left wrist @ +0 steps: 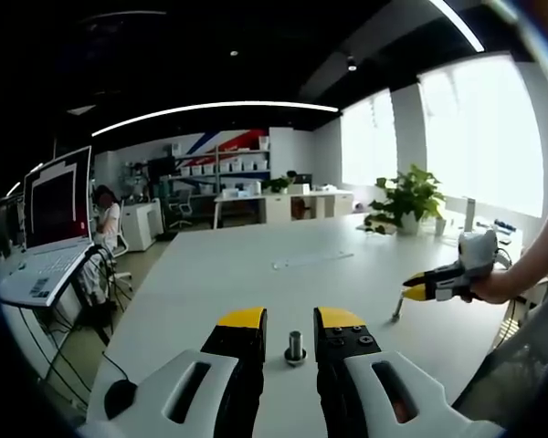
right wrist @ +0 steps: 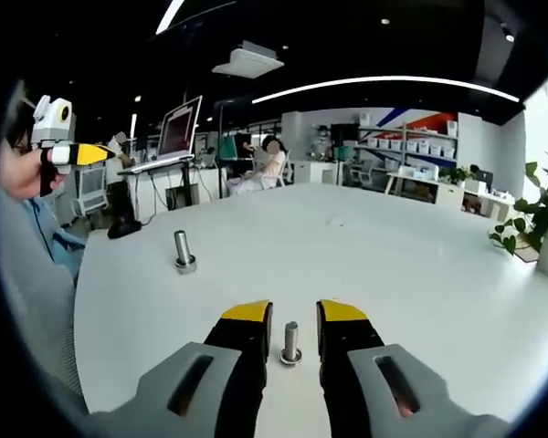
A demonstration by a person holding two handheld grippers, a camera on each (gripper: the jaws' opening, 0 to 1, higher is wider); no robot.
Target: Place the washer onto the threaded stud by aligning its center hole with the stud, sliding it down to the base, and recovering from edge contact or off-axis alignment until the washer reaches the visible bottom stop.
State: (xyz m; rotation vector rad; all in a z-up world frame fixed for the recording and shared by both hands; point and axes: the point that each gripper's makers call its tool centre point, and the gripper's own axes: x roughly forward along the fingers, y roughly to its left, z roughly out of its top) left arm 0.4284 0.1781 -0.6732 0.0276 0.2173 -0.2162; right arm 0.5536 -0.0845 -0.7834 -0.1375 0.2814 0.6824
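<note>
two short metal studs stand upright on the white table, well apart: stud [right wrist: 291, 342] nearer, stud [right wrist: 184, 250] farther.

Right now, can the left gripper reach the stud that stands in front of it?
Probably yes. The left gripper has its jaws open, and the threaded stud stands upright between the fingertips on the bare white table. Nothing lies in between.

Far ahead of my left jaws and off to their right stands a potted plant [left wrist: 407, 199] on the white table [left wrist: 256, 265]. To their left sits an open laptop [left wrist: 50, 224], with a seated person [left wrist: 105, 219] beyond it. Shelves [right wrist: 411, 151] line the wall beyond my right jaws.
</note>
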